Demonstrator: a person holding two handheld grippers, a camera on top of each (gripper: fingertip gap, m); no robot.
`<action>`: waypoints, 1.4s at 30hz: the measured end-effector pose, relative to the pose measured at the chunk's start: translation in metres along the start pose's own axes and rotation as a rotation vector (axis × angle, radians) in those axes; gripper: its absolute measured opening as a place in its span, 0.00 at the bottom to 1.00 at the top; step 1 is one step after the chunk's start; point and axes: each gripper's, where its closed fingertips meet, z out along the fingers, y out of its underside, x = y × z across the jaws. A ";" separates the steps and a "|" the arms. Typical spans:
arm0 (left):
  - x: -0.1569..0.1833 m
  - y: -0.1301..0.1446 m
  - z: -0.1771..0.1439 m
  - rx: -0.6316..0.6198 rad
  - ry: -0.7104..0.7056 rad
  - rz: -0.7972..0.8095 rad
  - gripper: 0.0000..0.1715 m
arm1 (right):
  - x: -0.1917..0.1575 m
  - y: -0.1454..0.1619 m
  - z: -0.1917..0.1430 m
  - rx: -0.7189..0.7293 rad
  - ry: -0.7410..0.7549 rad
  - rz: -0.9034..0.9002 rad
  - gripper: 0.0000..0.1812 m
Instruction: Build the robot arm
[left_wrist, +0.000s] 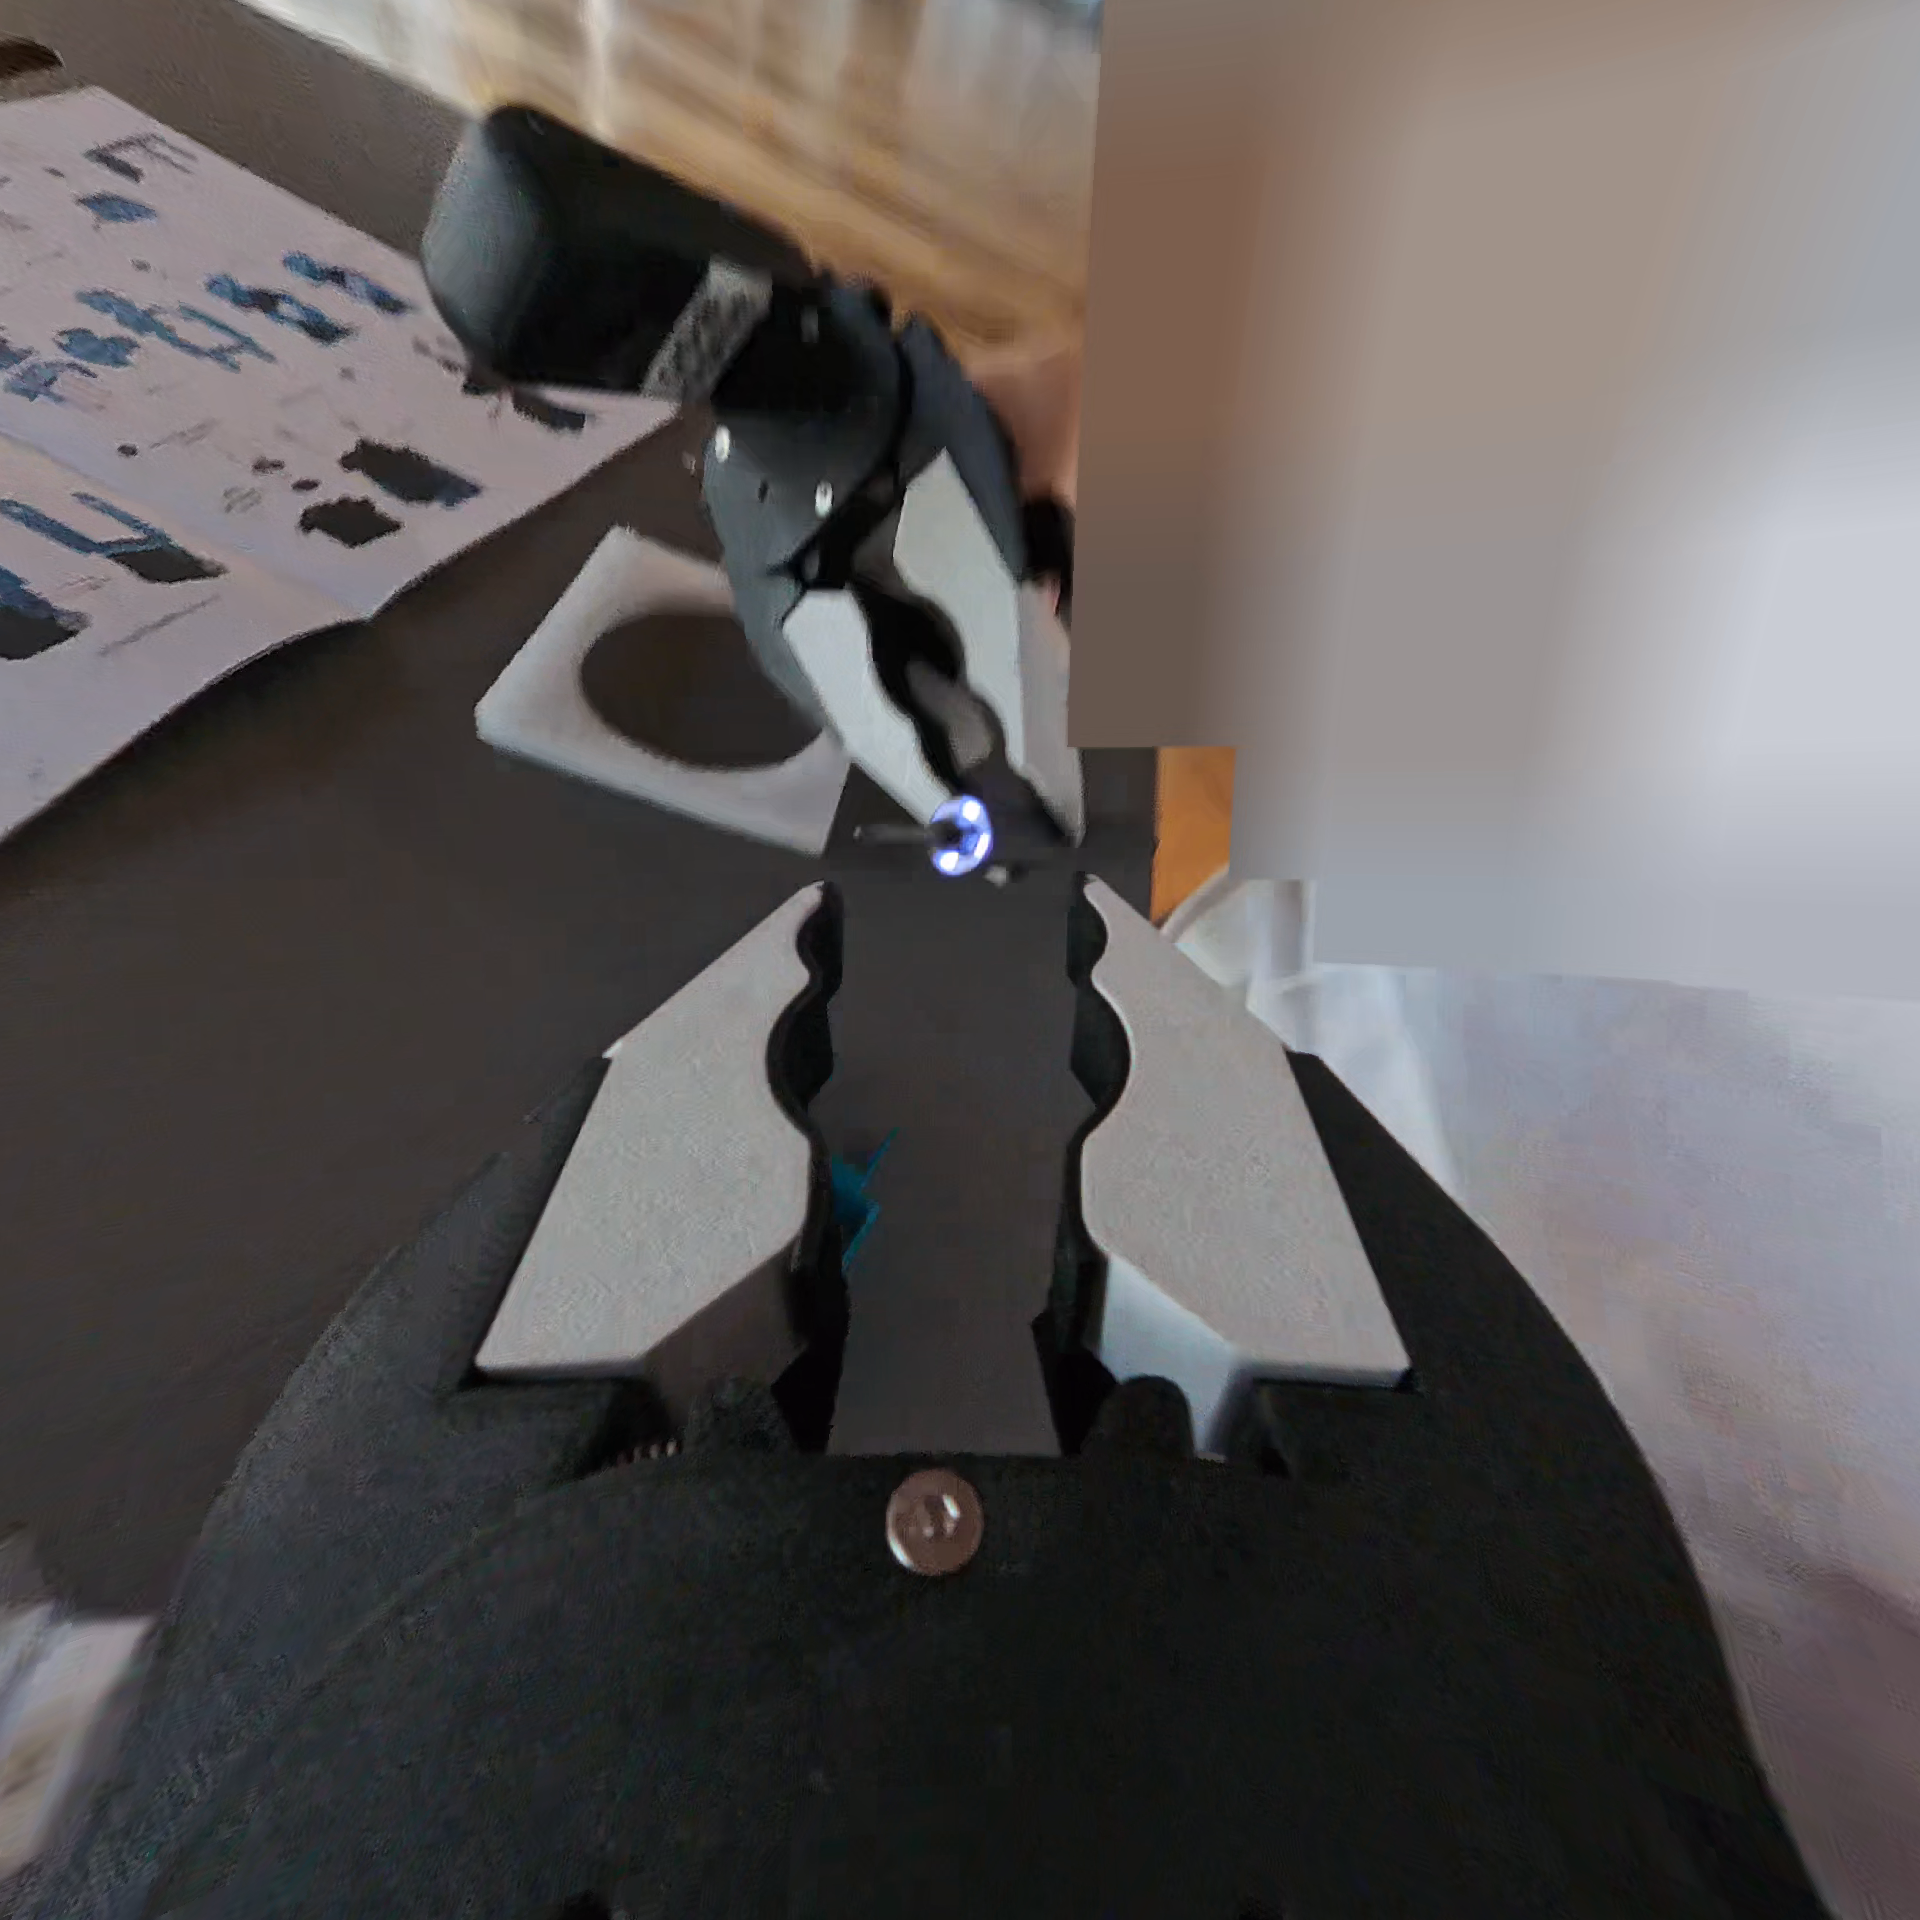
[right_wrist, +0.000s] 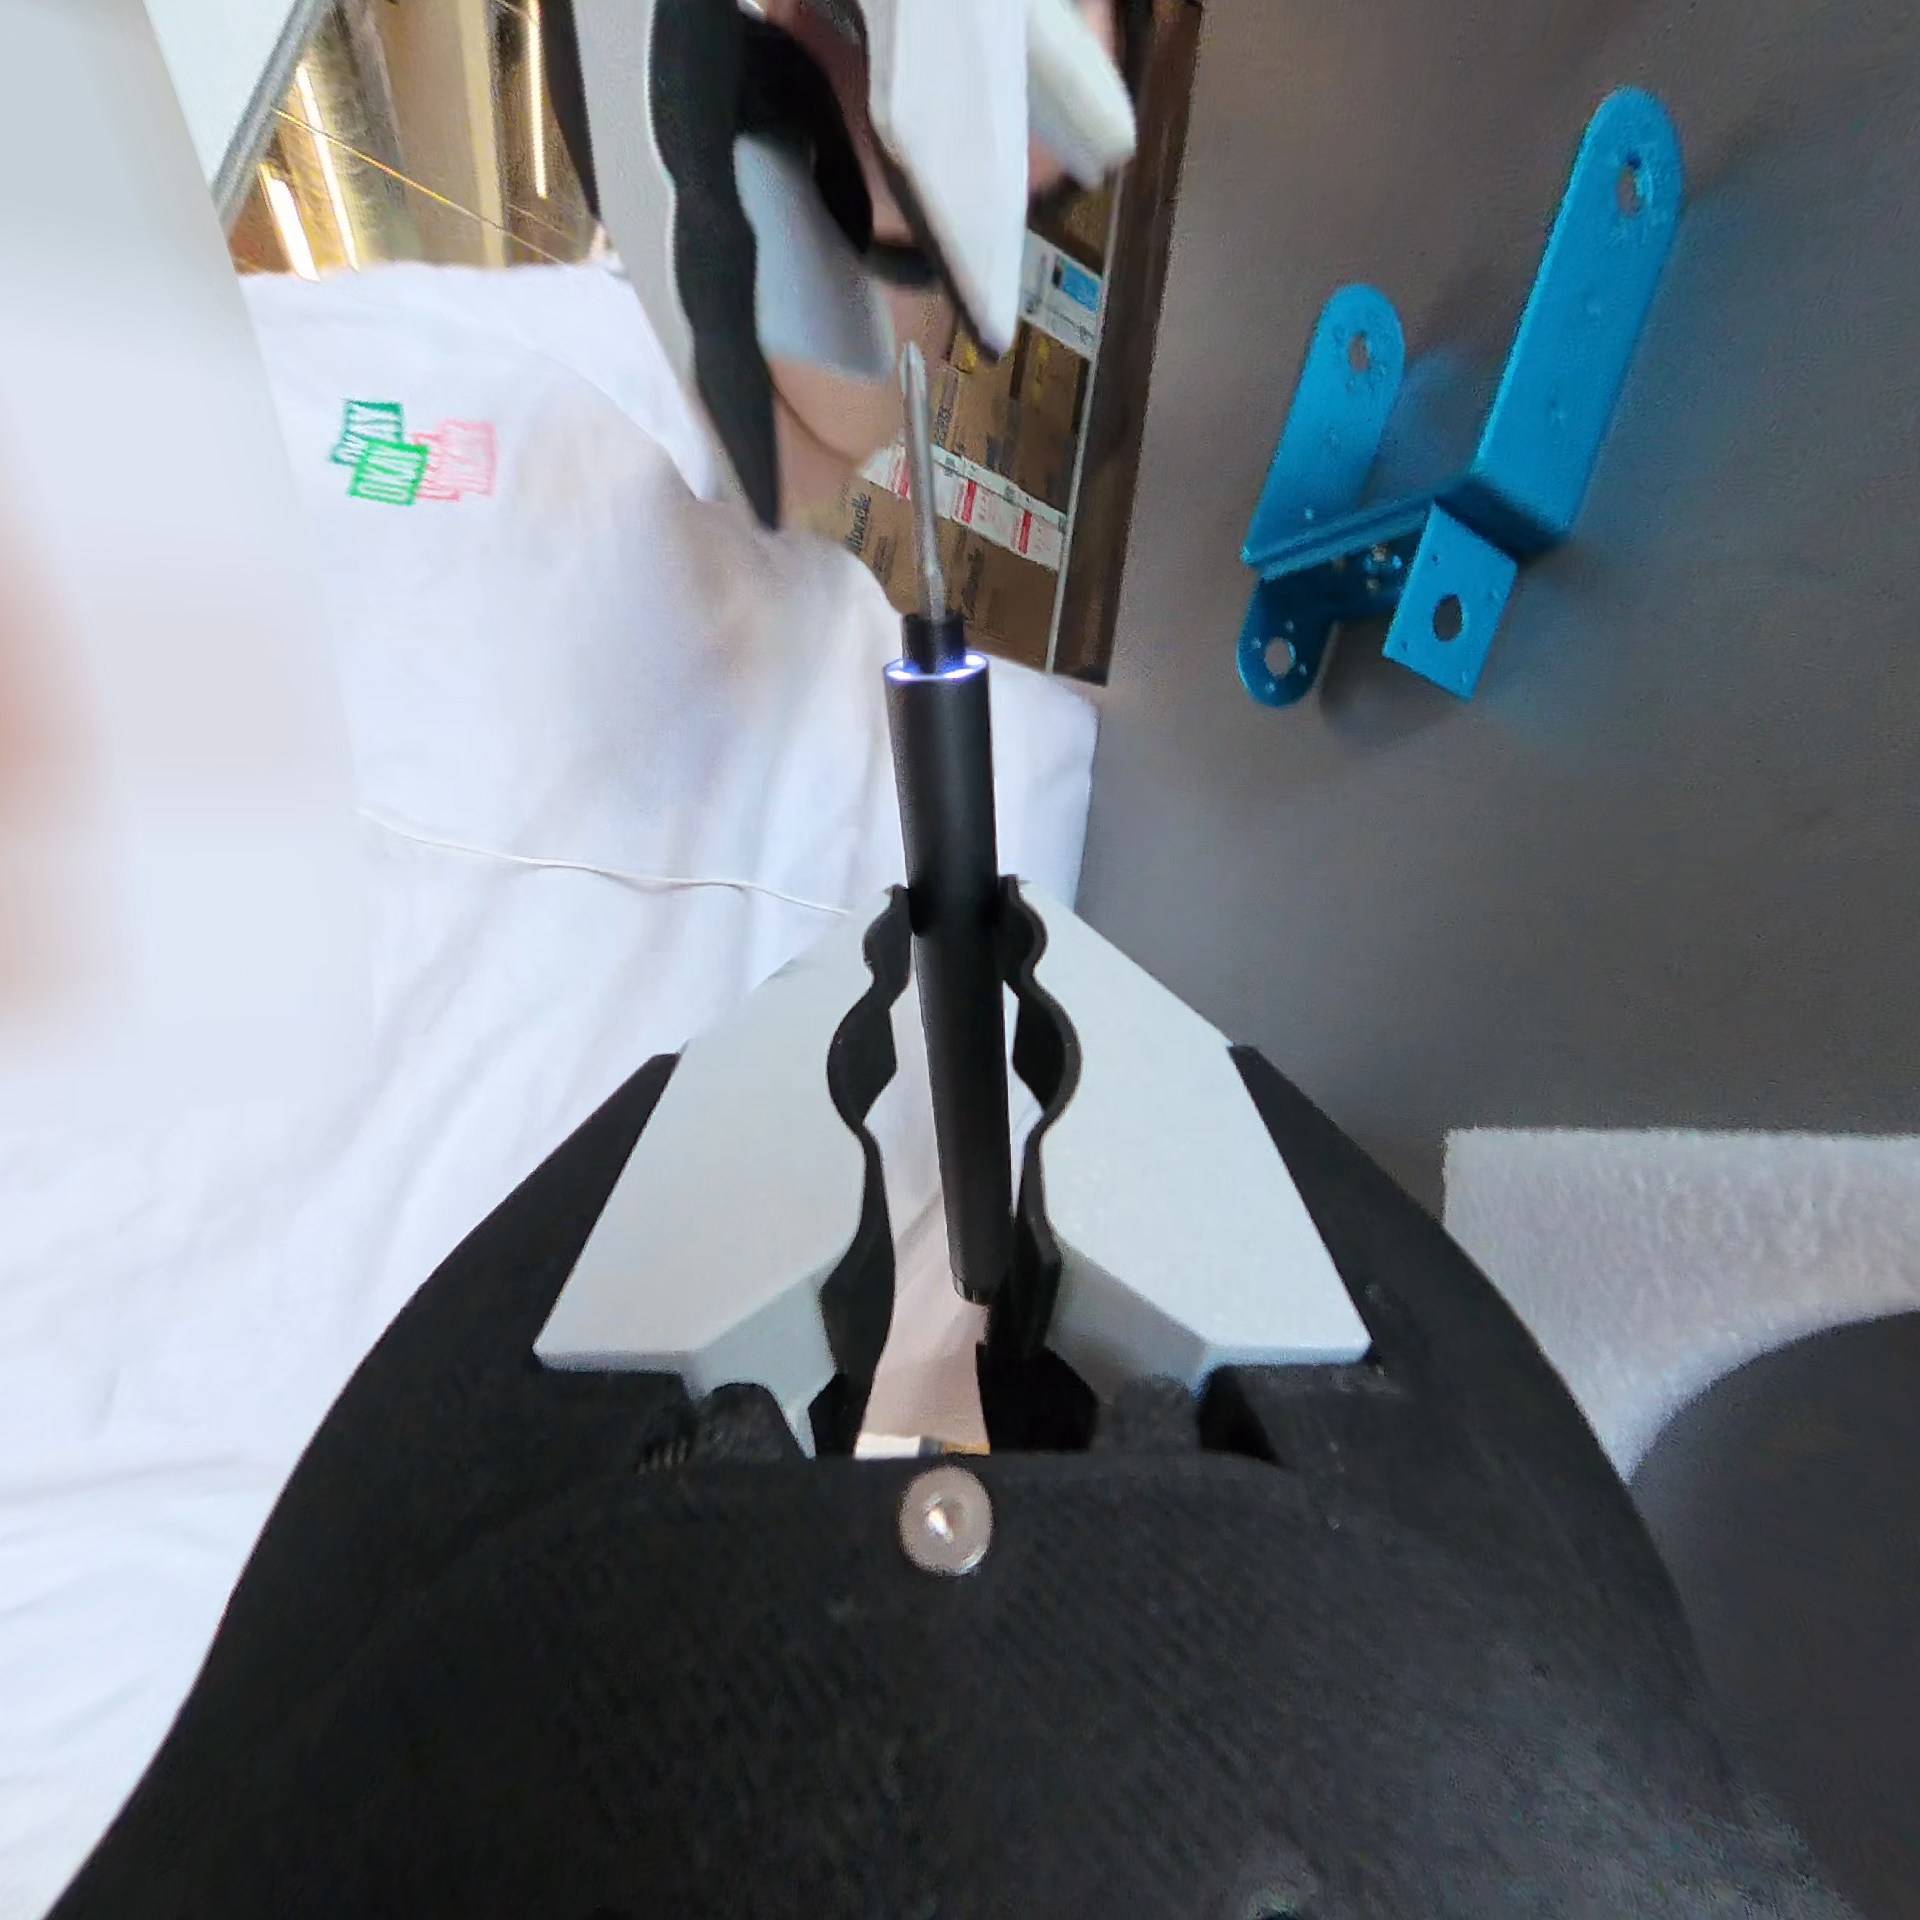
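- The right gripper is clamped on a slim black electric screwdriver. The tool's barrel runs lengthwise between the two white fingers and sticks out past their tips.
- A ring of bluish-white light glows at the front end of the barrel, and a thin metal bit points forward from it.
- In the left wrist view, the same screwdriver appears end-on, held in the right gripper just ahead of the left gripper's fingertips.
- The left gripper has its fingers spread apart with nothing between them; only the dark tabletop shows in the gap.
- Seen from the right wrist, the left gripper hangs near the bit's tip, blurred.
- Blue metal brackets lie on the dark surface to the right of the screwdriver, well apart from it.
- A white foam square with a round hole lies flat on the table behind the right gripper.
- A printed white sheet lies at the far left.
- A person's white garment fills the left of the right wrist view.
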 end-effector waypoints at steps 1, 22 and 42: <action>0.003 -0.008 0.004 0.068 0.018 -0.049 0.27 | -0.003 -0.003 0.000 0.012 -0.013 -0.019 0.08; -0.003 -0.024 0.040 0.417 0.138 -0.555 0.09 | -0.028 -0.017 -0.011 0.296 -0.183 -0.183 0.24; -0.017 -0.036 0.043 0.465 0.046 -0.598 0.09 | -0.014 -0.026 -0.015 0.476 -0.019 -0.280 0.09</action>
